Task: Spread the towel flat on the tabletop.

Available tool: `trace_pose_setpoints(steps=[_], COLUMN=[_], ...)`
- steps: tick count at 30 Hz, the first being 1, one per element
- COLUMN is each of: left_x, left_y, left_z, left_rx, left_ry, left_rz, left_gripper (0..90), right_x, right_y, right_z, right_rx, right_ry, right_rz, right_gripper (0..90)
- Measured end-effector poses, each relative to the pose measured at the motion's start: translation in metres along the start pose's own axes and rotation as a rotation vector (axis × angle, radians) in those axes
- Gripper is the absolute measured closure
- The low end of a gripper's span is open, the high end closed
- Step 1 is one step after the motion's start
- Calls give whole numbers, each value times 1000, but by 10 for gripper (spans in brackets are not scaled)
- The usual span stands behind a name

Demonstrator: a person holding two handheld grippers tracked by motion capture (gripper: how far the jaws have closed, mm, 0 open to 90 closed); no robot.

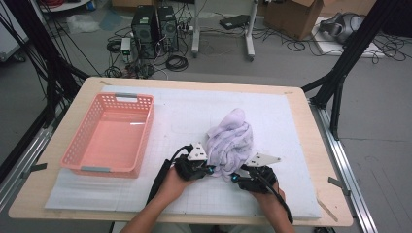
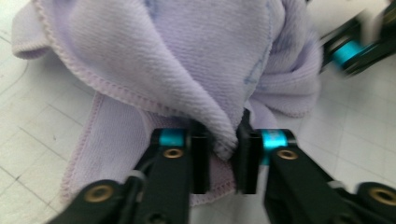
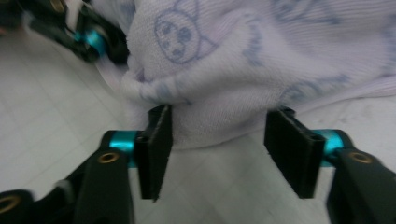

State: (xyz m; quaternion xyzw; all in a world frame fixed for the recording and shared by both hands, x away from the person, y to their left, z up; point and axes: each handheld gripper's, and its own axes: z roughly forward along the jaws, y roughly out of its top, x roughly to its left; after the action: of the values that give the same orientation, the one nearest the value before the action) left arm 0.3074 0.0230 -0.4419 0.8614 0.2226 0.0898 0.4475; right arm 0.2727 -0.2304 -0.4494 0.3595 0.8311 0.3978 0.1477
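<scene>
A crumpled lilac towel (image 1: 231,141) with a faint blue print lies bunched on the white gridded mat (image 1: 184,111), near the front middle. My left gripper (image 1: 210,170) sits at the towel's front left. In the left gripper view a fold of the towel (image 2: 187,60) is pinched between the jaws of that gripper (image 2: 224,161), which is shut on it. My right gripper (image 1: 234,178) is at the towel's front right. In the right gripper view its jaws (image 3: 224,144) stand wide around the towel's (image 3: 261,60) lower edge, with the pads not pressing it.
A pink plastic basket (image 1: 77,141) stands on the mat's left side, a hand's width from the left gripper. The wooden table edge (image 1: 316,145) runs close on the right. Black frame posts, cables and computer towers (image 1: 155,29) stand on the floor beyond.
</scene>
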Motion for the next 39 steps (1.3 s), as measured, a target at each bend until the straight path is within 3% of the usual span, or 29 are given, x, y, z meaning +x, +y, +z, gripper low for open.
trace_pose_setpoints(steps=[1, 2, 3, 6, 7, 9, 12, 14, 19, 24, 26, 30, 34, 35, 36, 37, 38, 39], left_x=[2, 2, 4, 6, 7, 11, 16, 20, 26, 28, 28, 29, 27, 27, 26, 24, 22, 21], left_y=[1, 1, 1, 0, -1, -3, -5, -5, -5, -2, 0, 1, -5, -5, -6, -8, -9, -13], left_z=[-11, -11, -24, -38, -44, -56, -70, -79, -83, -77, -72, -62, -61, -61, -60, -60, -59, -58], left_rx=[-49, -49, -93, -130, -144, -176, -222, -238, -266, -281, -275, -258, -233, -233, -218, -212, -208, -213], left_ry=[-25, -25, -38, -52, -61, -78, -101, -82, -63, -58, -39, -17, -17, -17, -25, -21, -10, 19], left_rz=[-39, -39, -56, -67, -75, -93, -117, -125, -157, -179, -171, -171, -159, -159, -152, -149, -162, -179], left_gripper=[825, 826, 826, 826, 826, 830, 830, 831, 834, 834, 834, 837, 833, 808, 726, 726, 531, 477], right_x=[0, 1, -1, -5, -11, -18, -25, -38, -56, -81, -87, -89, -84, -82, -81, -81, -79, -78], right_y=[1, 1, 1, 0, 0, 0, 0, 0, 4, 12, 11, 7, -9, -14, -17, -17, -22, -22], right_z=[-2, -5, -9, -22, -37, -52, -64, -78, -91, -97, -95, -90, -92, -92, -93, -93, -98, -102], right_rx=[0, -2, -12, -42, -76, -108, -134, -175, -213, -183, -169, -115, -73, -61, -46, -46, -63, -94], right_ry=[-1, -3, 1, 5, -14, -44, -76, -118, -175, -321, -343, -359, -320, -296, -272, -272, -278, -296], right_rz=[-12, -21, -23, -6, 3, 20, 37, 75, 123, 155, 170, 155, 133, 131, 129, 129, 138, 156], right_gripper=[744, 837, 850, 856, 859, 862, 864, 866, 865, 865, 863, 862, 856, 838, 777, 777, 594, 532])
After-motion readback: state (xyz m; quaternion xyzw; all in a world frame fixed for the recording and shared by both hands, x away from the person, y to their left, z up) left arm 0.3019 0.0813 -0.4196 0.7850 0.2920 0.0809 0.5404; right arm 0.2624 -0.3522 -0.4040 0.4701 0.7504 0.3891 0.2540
